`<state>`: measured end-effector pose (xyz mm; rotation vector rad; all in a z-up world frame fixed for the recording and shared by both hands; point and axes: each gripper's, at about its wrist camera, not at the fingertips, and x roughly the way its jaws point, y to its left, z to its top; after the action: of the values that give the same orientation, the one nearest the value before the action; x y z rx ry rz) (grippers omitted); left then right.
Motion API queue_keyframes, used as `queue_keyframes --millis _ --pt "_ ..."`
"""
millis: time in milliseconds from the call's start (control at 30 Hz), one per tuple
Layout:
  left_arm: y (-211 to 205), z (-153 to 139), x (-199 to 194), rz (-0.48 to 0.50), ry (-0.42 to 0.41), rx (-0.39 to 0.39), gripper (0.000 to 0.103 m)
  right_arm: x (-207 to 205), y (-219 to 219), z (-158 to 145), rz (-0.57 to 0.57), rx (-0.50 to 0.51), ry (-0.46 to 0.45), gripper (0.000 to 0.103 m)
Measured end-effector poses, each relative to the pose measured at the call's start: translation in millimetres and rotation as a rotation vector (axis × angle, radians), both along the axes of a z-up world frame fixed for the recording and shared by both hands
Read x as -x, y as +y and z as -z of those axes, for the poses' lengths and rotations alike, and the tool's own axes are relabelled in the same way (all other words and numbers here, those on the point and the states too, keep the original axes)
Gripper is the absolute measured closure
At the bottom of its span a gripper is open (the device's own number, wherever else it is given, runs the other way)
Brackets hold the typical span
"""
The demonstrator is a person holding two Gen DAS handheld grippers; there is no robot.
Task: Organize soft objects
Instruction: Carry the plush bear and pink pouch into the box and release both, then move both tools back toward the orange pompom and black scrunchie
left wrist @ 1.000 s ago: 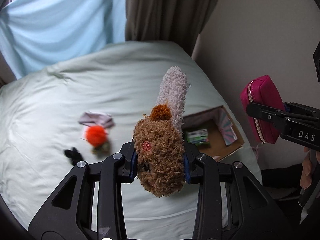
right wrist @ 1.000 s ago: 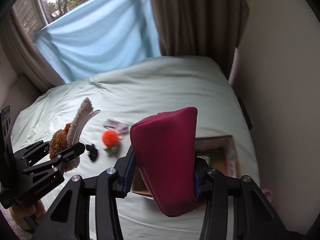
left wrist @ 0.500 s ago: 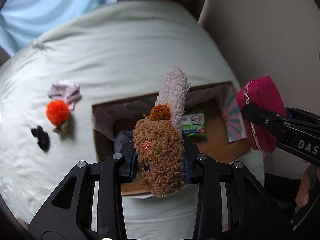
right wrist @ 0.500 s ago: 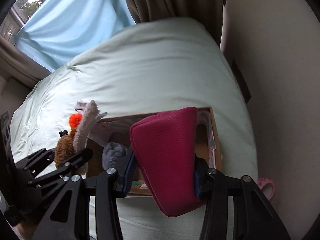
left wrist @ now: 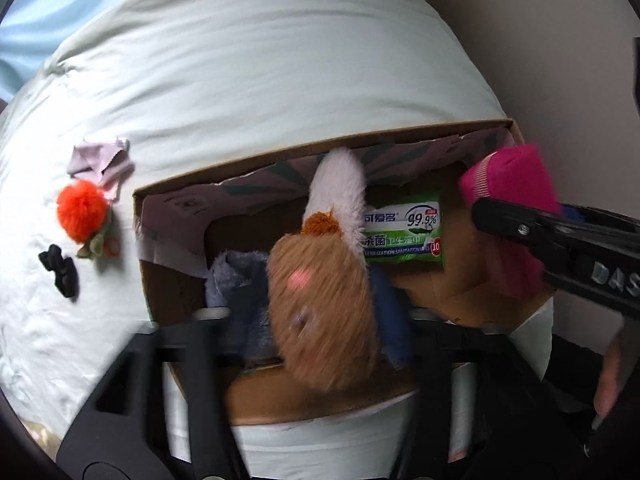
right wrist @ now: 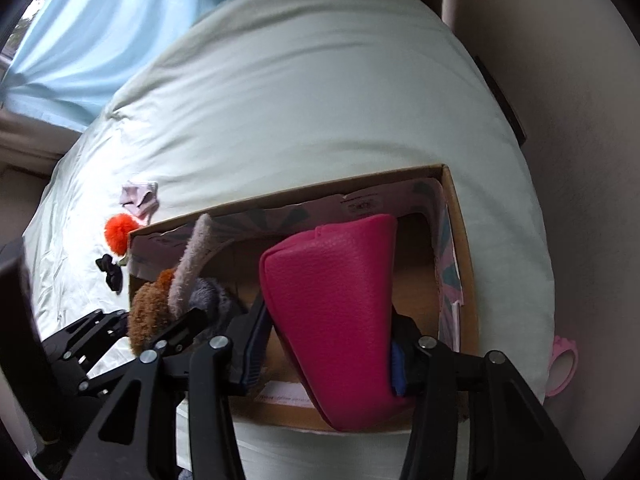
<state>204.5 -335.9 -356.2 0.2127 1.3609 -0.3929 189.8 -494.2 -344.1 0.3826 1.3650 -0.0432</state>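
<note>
Plush toy and pink pouch, each clamped in our left hand-held gripper and right hand-held gripper above the cardboard box, squash easily; we grip mid-body.

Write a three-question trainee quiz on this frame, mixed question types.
1. True or false: the left gripper holds the brown plush toy over the cardboard box.
2. What does the right gripper grip? A) pink pouch B) wipes pack C) orange pompom
3. Fill in: the black hair bow lies on the ____, outside the box.

Key: 1 true; 2 A; 3 bed.
</note>
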Motion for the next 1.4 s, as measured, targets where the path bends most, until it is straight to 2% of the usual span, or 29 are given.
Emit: queue_keyframes --millis 33,100,133,400,600,967,1133,1400 --pt "1.4 0.7 -0.7 0.0 -0.008 -0.019 0.0 -0.6 -2.5 1.6 0.003 0.007 0.003 0.045" --pt "4.8 3.9 -0.3 0.011 -0.014 -0.047 0.0 -1.3 -5.9 3.5 0.005 0.026 -0.003 0.004" --pt "7.1 5.7 -0.1 0.012 -0.004 -0.051 0.0 -1.5 -7.4 3.0 0.002 0.027 -0.01 0.0" --pt "20.5 3.7 0.0 -0.023 0.008 -0.031 0.0 4.3 -6.8 -0.3 -0.003 0.029 -0.056 0.0" --pt "30.0 -28.1 12.3 -0.027 -0.036 -0.014 0.0 14.2 3.2 -28.6 -0.028 0.045 -0.108 0.0" --pt "94.4 -128.7 49.4 -0.094 -0.186 0.081 0.0 45.4 53.3 -139.7 -0.097 0.117 -0.275 0.0" --pt "145.0 -179.4 72.1 -0.171 -0.273 0.119 0.0 65.7 88.6 -191.7 -0.137 0.149 -0.377 0.0" --pt "232.2 -235.8 111.0 -0.27 -0.385 0.131 0.0 103.2 159.7 -253.7 -0.187 0.165 -0.495 0.0"
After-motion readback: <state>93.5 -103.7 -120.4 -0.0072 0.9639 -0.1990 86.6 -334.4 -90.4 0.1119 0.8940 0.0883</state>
